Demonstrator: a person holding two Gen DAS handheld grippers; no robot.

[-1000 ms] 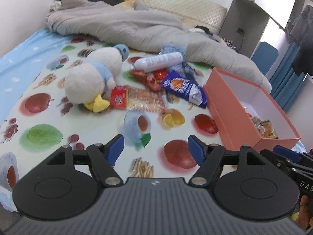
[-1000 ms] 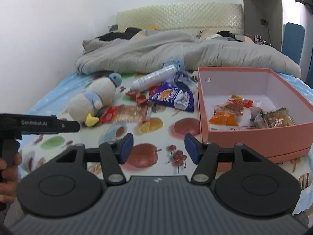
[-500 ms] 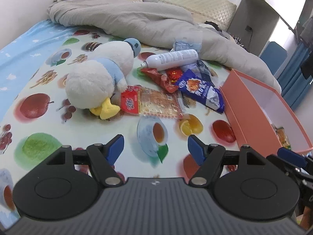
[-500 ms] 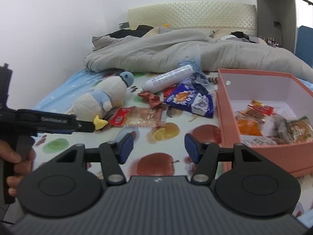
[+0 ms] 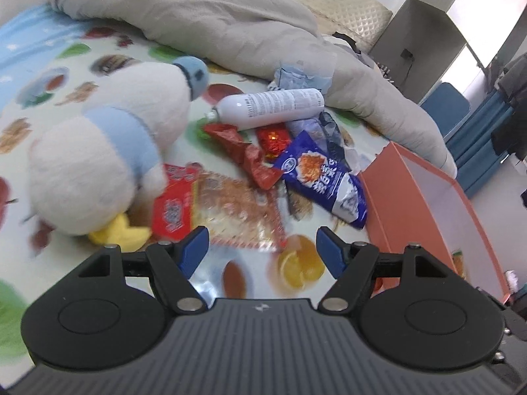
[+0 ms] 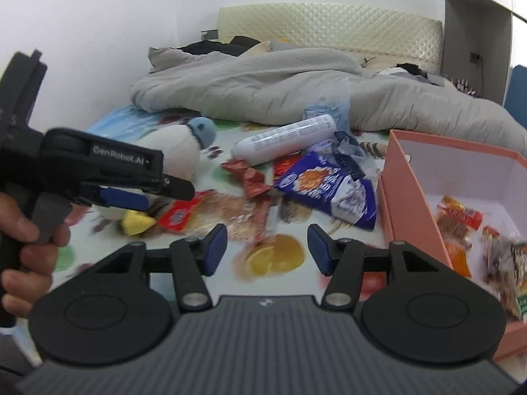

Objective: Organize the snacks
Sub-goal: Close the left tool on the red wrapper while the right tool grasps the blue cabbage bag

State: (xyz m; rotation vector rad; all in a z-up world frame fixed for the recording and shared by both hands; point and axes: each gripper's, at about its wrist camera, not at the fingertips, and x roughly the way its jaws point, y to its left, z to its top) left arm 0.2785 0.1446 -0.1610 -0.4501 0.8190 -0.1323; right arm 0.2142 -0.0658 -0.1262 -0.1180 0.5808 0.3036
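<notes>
Left gripper spread, empty | right gripper closing a little, empty | our likely target: wafer pack, light, crinkly, fragile; pinch its sealed edge.

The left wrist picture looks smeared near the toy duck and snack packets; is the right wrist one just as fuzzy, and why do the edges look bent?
Left wrist view: plush duck and clear biscuit packet are motion-smeared; the white bottle is sharper. Right wrist view: similar smear on the blue snack bag and pink box. Both views: fisheye lenses bow the edges.
</notes>
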